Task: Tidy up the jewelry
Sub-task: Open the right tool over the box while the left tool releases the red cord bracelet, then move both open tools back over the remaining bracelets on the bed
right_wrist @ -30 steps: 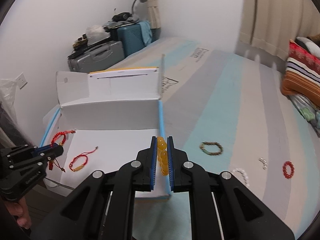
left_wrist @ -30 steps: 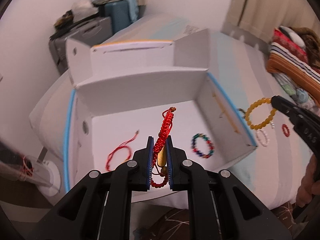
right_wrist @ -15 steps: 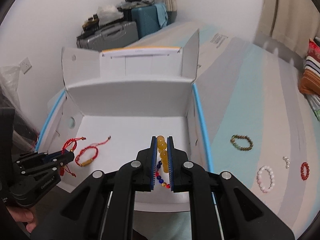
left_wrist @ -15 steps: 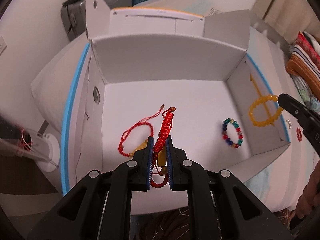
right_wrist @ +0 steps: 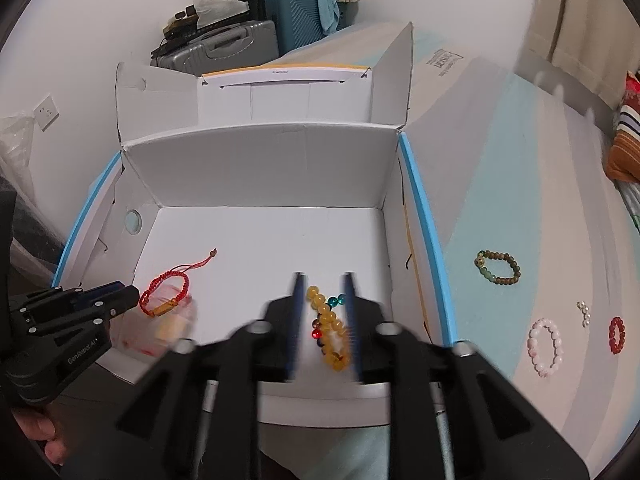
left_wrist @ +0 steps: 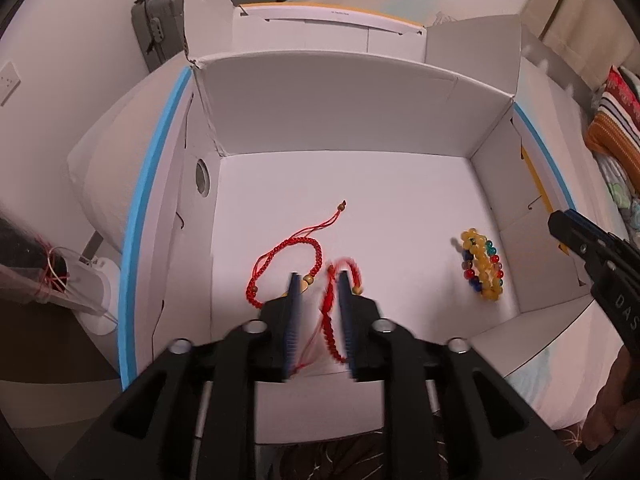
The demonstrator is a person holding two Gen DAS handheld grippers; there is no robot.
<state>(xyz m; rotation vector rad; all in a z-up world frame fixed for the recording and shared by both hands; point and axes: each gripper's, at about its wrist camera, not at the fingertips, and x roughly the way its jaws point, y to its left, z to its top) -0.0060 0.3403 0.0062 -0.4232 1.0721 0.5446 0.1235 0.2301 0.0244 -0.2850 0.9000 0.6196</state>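
Observation:
A white cardboard box (left_wrist: 340,100) lies open on the bed. My left gripper (left_wrist: 319,280) hangs over its floor, jaws opening; a red braided bracelet (left_wrist: 334,312), blurred, drops loose between the pads. A red cord bracelet (left_wrist: 288,260) lies beside it. My right gripper (right_wrist: 323,284) is over the box's right side, jaws opening. The yellow bead bracelet (right_wrist: 330,328) lies free between its fingers on a multicoloured bead bracelet (right_wrist: 338,301). In the left wrist view that yellow bracelet (left_wrist: 482,264) rests on the floor, apart from the right gripper (left_wrist: 568,228).
On the striped bedcover right of the box lie a brown-green bead bracelet (right_wrist: 498,268), a pink bead bracelet (right_wrist: 544,344), a red bead bracelet (right_wrist: 616,334) and a small pearl piece (right_wrist: 584,312). Suitcases (right_wrist: 224,44) stand by the far wall. The box's blue-edged side walls (right_wrist: 424,232) stand upright.
Both grippers came down into the box and their jaws parted. The red braided bracelet slipped from the left pads. The yellow bracelet left the right pads and landed on the multicoloured one.

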